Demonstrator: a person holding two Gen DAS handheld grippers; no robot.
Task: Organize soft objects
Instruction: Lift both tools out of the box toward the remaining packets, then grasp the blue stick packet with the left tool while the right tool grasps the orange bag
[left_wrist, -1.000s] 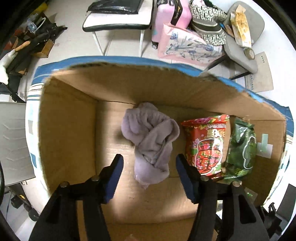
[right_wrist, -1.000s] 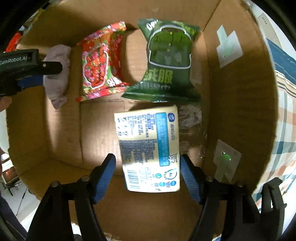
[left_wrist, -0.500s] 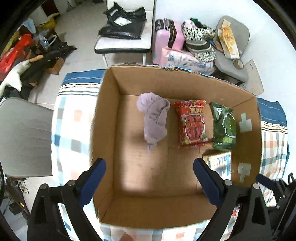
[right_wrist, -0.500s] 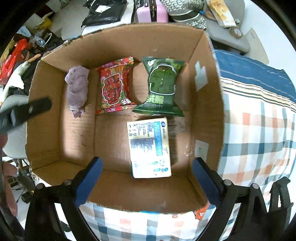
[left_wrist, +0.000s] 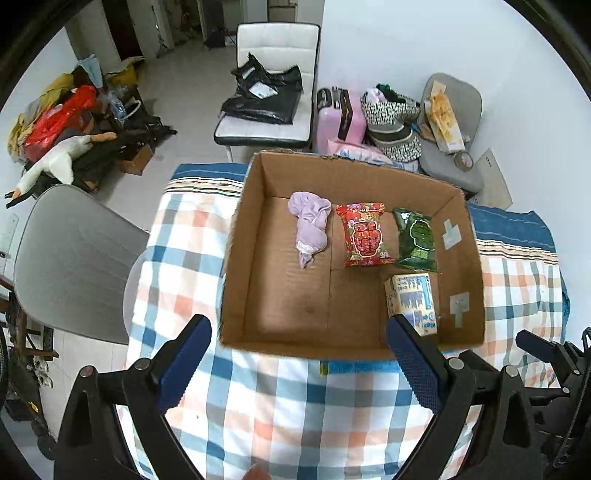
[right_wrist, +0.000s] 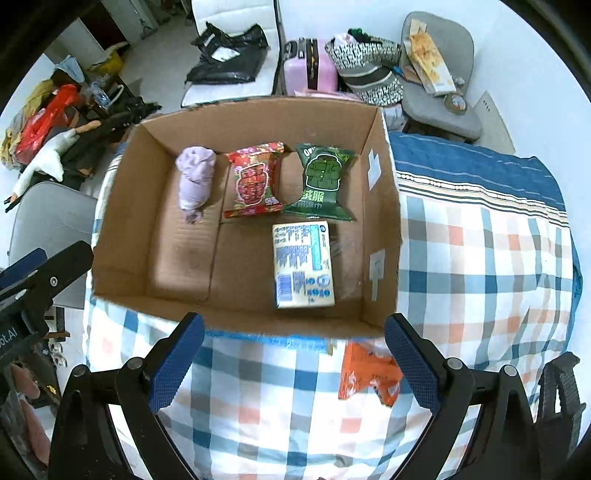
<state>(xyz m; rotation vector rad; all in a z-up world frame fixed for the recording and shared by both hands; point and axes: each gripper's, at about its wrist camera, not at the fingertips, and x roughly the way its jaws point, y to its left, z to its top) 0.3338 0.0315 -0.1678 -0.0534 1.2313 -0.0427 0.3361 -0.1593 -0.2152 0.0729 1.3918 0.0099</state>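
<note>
Both grippers, left (left_wrist: 297, 360) and right (right_wrist: 293, 354), hover empty with jaws apart above the brown cardboard box's (right_wrist: 122, 229) near wall. A crumpled orange plastic packet (right_wrist: 369, 373) lies on the checked cloth just outside that wall, directly below the right gripper, the nearer one.

Pretty cluttered room: white walls (left_wrist: 406, 55), pale tiled floor (left_wrist: 177, 96), and a white padded chair (left_wrist: 275, 48) with a black bag (left_wrist: 264, 99) dumped on its seat. Next to it there's a pink suitcase (left_wrist: 338, 123) and a grey chair (left_wrist: 448, 147) piled with stuff. Over left, a plush goose (left_wrist: 55, 158) lies on a heap of bags, with another grey chair (left_wrist: 74, 258) beside the checked bedspread (left_wrist: 177, 258).
</note>
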